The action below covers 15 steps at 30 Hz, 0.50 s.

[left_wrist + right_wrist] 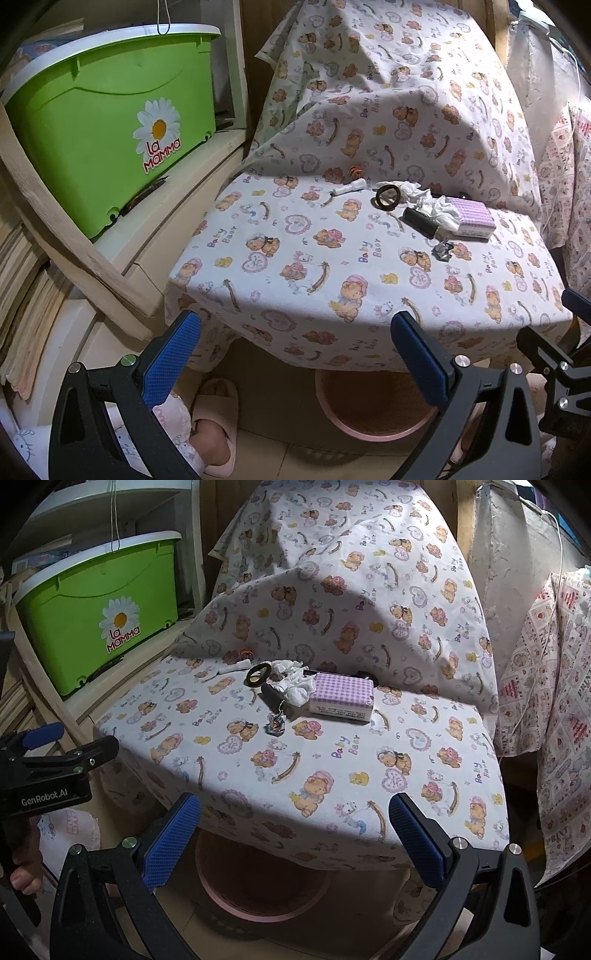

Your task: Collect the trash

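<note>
Crumpled white tissue lies on the table, which is covered by a cloth with little bears on it. The tissue touches the left side of a purple checked box. A black stick-like thing lies just in front of the tissue, on the left of the box. A dark ring sits farther left of the box, right beside the tissue. A small white tube lies past the ring, still farther from the box. A tiny shiny wrapper lies in front of the box, near its left corner. A pink bin stands on the floor under the table, in front of and below the box. A green tub with a daisy sticker sits on a shelf, well apart from the box on the left.

The left claw is spread wide and holds nothing. It hangs at the near edge of the table, well apart from the box. The right claw is spread wide too, with nothing in it, also at the near edge.
</note>
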Tool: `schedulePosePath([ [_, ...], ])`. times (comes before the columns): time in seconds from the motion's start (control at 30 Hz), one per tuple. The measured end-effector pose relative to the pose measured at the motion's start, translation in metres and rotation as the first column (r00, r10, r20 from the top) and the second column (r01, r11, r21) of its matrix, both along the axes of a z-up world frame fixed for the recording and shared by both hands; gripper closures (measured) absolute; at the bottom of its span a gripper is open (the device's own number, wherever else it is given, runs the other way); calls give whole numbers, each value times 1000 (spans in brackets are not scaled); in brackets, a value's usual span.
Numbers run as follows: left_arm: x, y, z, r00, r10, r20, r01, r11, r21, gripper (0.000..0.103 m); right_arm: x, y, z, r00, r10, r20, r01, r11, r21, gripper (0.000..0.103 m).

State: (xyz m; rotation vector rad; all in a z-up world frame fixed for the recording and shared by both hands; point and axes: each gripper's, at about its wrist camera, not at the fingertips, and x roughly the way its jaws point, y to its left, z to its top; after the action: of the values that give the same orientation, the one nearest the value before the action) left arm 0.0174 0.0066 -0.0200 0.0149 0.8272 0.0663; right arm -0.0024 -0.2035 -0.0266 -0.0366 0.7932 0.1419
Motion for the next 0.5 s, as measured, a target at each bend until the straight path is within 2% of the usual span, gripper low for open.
schedulePosePath([
  [0.07, 0, 0, -1, 1000, -3, -8, 3, 1000, 3, 5, 0, 0, 0, 1000, -4, -1, 4, 1000, -1, 0],
  [0.13, 1, 0, -4, 1000, -5, -20, 5, 1000, -2, 16, 2, 1, 0, 1000, 5, -12, -5, 1000, -4, 0],
  [0.17, 2, 1, -5, 1000, -3, -28, 3, 1000, -2, 17, 3, 2, 0, 1000, 23, -22, -23, 1000, -7, 0],
  [0.27, 4, 2, -6, 999, 5, -33, -5, 1000, 1, 18, 4, 2, 1, 1000, 20, -21, -21, 999, -27, 1],
  [0.4, 4, 1, 9, 998, 4, 58, -5, 1000, 24, 21, 4, -4, 3, 999, 17, -31, -17, 1000, -2, 1],
  [0.5, 14, -3, 18, 997, -37, 60, 34, 998, 50, 21, 5, -10, 4, 999, 11, -41, -11, 1000, 16, 1],
])
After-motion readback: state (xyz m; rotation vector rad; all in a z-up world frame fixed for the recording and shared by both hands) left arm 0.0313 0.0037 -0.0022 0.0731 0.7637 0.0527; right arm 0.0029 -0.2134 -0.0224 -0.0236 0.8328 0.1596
